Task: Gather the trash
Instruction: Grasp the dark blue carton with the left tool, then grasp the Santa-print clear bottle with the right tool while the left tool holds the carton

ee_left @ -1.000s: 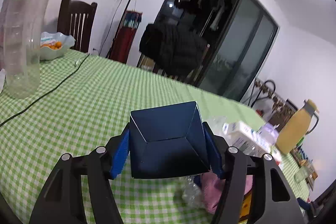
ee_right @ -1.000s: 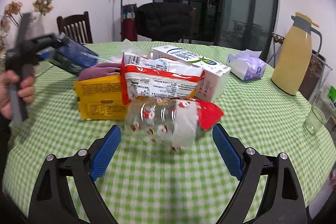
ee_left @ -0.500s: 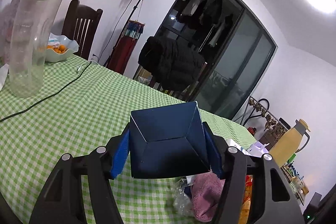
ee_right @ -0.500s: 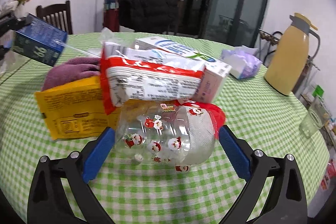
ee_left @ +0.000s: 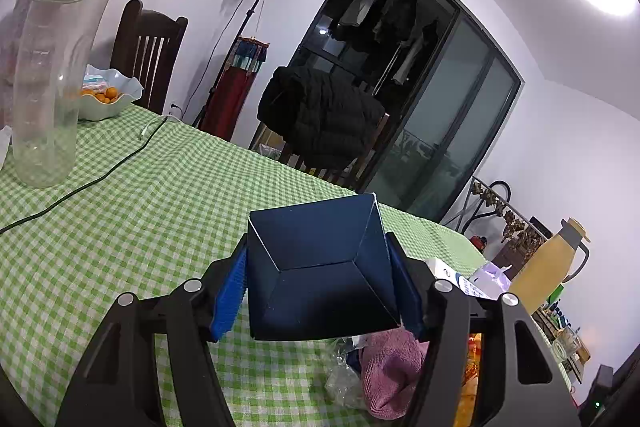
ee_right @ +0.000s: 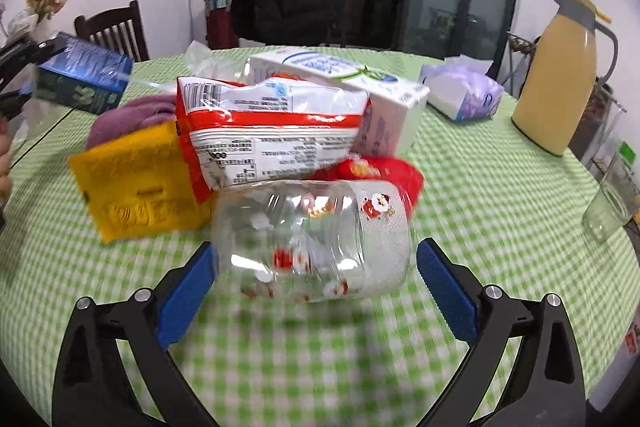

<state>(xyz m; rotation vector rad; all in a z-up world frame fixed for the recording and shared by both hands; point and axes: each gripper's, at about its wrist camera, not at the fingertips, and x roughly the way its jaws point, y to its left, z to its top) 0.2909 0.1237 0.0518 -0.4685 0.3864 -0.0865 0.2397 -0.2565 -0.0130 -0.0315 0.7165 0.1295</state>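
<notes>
Our left gripper (ee_left: 320,291) squeezes a dark blue cardboard box (ee_left: 320,279) above the green checked tablecloth (ee_left: 120,219). Our right gripper (ee_right: 316,267) is wide, its jaws closing a little around a clear plastic jar with Santa stickers (ee_right: 316,239), which lies on its side by a red and white snack bag (ee_right: 264,135).

One clear jar (ee_right: 316,247), two cartons (ee_right: 82,79) (ee_right: 352,83), two snack packets (ee_right: 272,131) (ee_right: 136,183), one thermos (ee_right: 560,75)

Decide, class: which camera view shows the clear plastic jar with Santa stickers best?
The right wrist view: the clear plastic jar lies on its side, whole, between the closing right gripper pads, which do not press it. The left wrist view does not show it.
</notes>
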